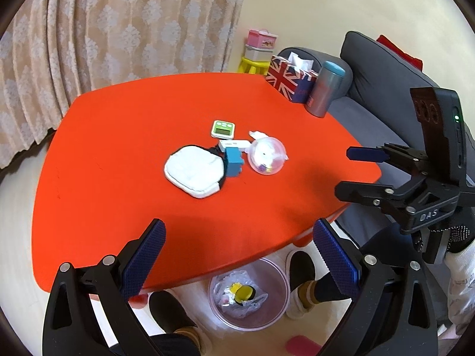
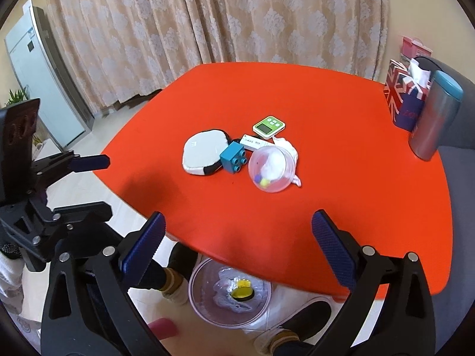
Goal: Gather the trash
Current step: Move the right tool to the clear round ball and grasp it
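We held the left gripper (image 1: pixel 239 250) spread wide and empty above the near edge of the red worktop (image 1: pixel 118 148), with nothing between its blue pads. Going left to right across the cluster mid-worktop, we saw a white zip pouch (image 1: pixel 194 170), a blue toy brick (image 1: pixel 234 161) touching it, a white flat box (image 1: pixel 234 144) behind the brick, a green timer (image 1: pixel 223 129) farther back, and a clear plastic capsule (image 1: pixel 267 155) resting against crumpled white paper (image 1: pixel 258 134). That paper looked to us like the trash left to collect; the other things seemed keepers, though we could not be sure of the capsule.

The right gripper (image 2: pixel 239 244) also hung released and empty near the front edge. On the floor under the worktop stood the clear bin (image 2: pixel 197 284), already holding wrappers and a yellow-and-black object.

To do this step well, we judged it best to come down on the paper's free end from behind the capsule, pinching only paper, so the round capsule would not roll off. The gripper nearer that side seemed the better choice.
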